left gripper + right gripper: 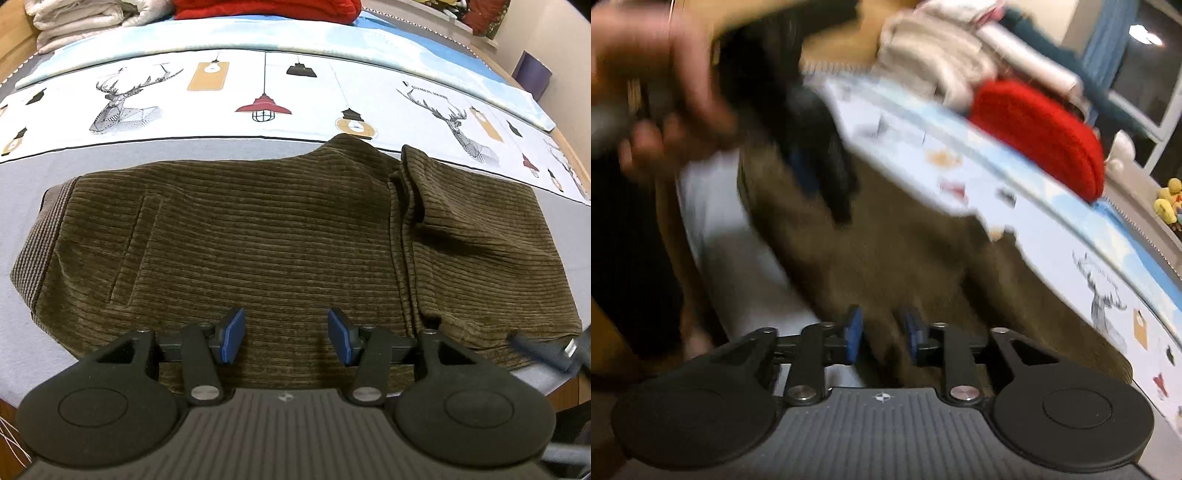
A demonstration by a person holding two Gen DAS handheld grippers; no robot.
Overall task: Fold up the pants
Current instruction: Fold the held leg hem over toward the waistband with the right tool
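Pants: olive-brown corduroy pants [258,236] lie flat on a grey bedsheet [22,206], already folded over on themselves.
Long axis: in the left wrist view it runs side to side, with the ribbed waistband [40,236] at the far left and a doubled layer of leg fabric [472,236] lying on top at the right.
Left gripper: the left gripper [286,338] hovers over the near edge of the pants, its blue pads [232,334] standing well apart with only flat fabric showing between them; nothing is gripped.
Right gripper: the right gripper [881,334], seen in a blurred view, has its blue pads partly apart over the brown fabric [905,258]; whether cloth is pinched between them cannot be told.
Hand: a person's hand [661,92] holding the other gripper appears ahead and to the left of the right fingers, above the pants.
Beyond the fingers: a white cover printed with deer and lamps [258,96], then a pale blue blanket [221,35].
Farthest back: a red knitted item [266,9] and folded cream bedding [85,20].
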